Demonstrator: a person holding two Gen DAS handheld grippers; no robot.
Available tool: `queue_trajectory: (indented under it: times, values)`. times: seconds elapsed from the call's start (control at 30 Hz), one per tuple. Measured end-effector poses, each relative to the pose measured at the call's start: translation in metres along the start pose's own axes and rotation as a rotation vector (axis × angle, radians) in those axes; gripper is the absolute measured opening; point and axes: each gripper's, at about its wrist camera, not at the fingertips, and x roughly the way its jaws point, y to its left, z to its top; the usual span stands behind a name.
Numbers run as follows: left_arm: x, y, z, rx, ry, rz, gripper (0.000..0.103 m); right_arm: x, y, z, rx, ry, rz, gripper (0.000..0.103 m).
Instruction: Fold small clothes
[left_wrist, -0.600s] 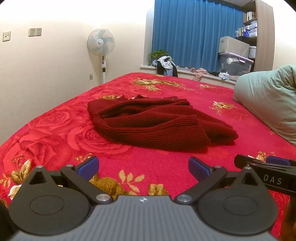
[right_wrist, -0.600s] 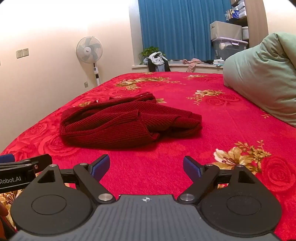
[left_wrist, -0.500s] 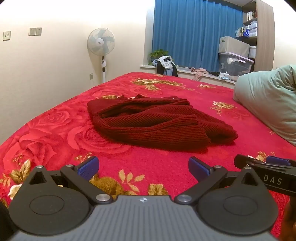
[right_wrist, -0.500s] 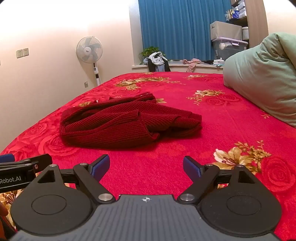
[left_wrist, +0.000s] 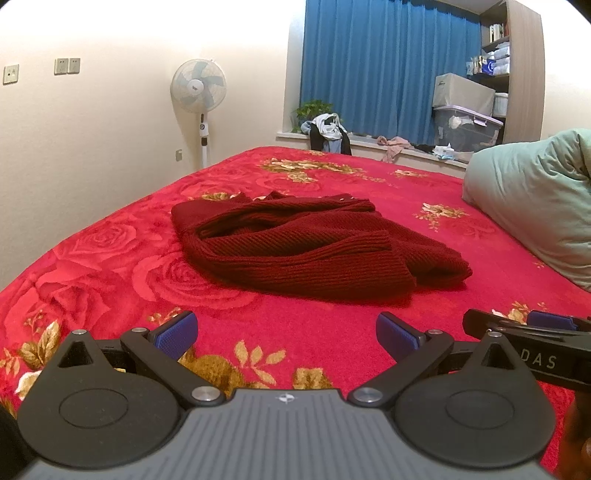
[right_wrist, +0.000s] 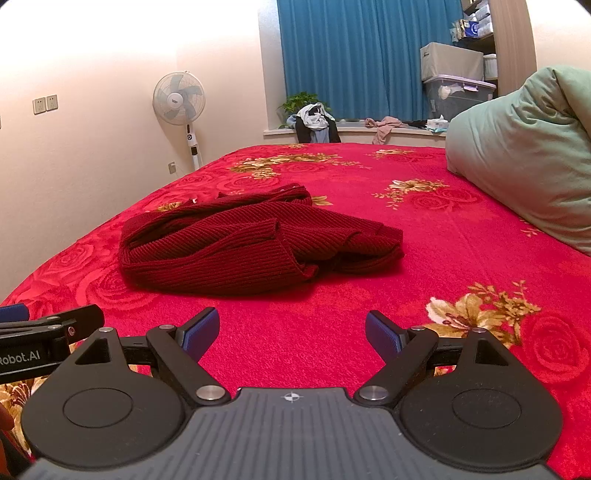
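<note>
Red floral bedspread (left_wrist: 110, 266) covers the bed and serves as our work surface, with a pale green duvet (left_wrist: 535, 199) bunched at its right side, likely pushed aside for room. Dark red knit sweater (left_wrist: 306, 251) lies crumpled mid-bed, not yet flattened, so we judge folding hasn't begun. Left tongs (left_wrist: 286, 332) and right tongs (right_wrist: 291, 330) hover low near the bed's near edge, side by side, both spread wide and empty, well short of the sweater, probably staged for a two-handed reach.

Left tool (left_wrist: 286, 334) and right tool (right_wrist: 291, 330) gape wide, side by side
</note>
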Motion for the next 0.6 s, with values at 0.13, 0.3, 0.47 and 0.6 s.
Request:
queue_trajectory:
  times: [0.13,0.3,0.47,0.6]
  values:
    - [-0.004,-0.001,0.0,0.022,-0.036,-0.011,0.089,-0.002,-0.002,0.003,0.017,-0.001,0.014,0.085]
    - [0.0,0.003,-0.002,0.057,-0.061,-0.01,0.047,-0.024,-0.023,0.045,0.065,-0.081,0.082,0.075]
    - [0.005,0.003,-0.004,0.072,-0.078,0.004,0.029,-0.023,-0.039,0.074,-0.022,-0.183,0.139,0.041]
    - [0.009,-0.001,-0.008,0.099,-0.092,0.006,0.026,0.002,-0.057,0.048,0.024,-0.143,0.13,0.036]
